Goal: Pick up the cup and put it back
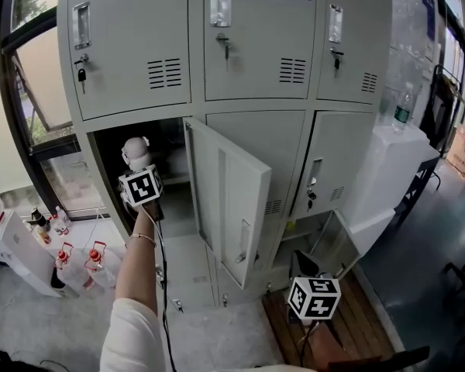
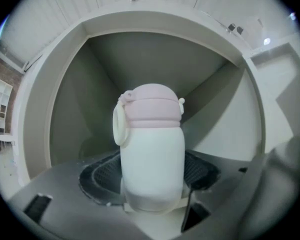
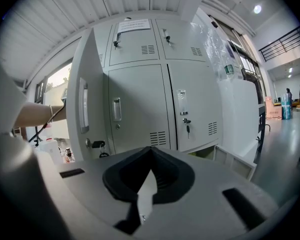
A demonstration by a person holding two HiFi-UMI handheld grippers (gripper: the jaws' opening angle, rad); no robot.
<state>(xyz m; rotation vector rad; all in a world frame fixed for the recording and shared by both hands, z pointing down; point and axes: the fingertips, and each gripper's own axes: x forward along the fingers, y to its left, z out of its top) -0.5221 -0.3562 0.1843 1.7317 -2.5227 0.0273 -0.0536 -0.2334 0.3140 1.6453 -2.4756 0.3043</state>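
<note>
Grey lockers [image 1: 256, 53] face you; your left tongs [image 2: 152, 179] clamp the cup [image 2: 152, 134] upright at the open compartment [image 1: 108, 177] mouth, so pickup looks done and returning it is left; right tongs [image 3: 149, 179] are closed, empty

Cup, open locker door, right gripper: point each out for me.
cup [image 2: 152, 159], left gripper view, on its white body
open locker door [image 1: 231, 200], head view, on its inner panel
right gripper [image 3: 151, 151], right gripper view, where its shut jaws meet
</note>
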